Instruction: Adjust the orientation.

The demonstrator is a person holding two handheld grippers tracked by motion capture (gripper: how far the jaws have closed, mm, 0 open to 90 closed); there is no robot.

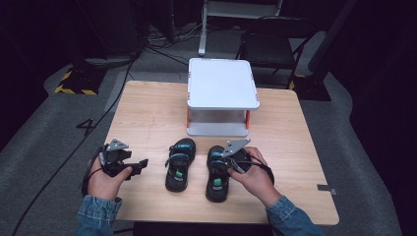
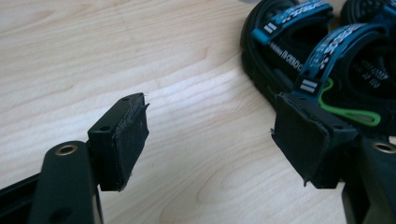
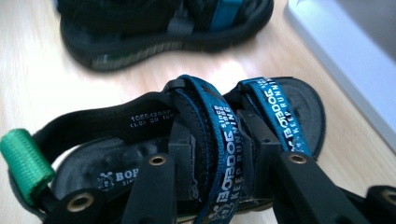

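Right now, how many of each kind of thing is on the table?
Sandals: 2, a left one and a right one, both black with blue straps.
White stands: 1, at the far edge.
Total: 3 things on the table.

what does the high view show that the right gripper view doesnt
High view alone: the whole wooden table, the full white two-tier stand at its far side, both hands, the left hand-held gripper resting open and apart from the left sandal, and the dark floor with cables.

Right gripper view alone: the printed lettering on the right sandal and its teal strap, which the right hand-held gripper has its jaws closed around, plus the green heel loop.

Both: the two sandals, the tabletop, part of the stand.
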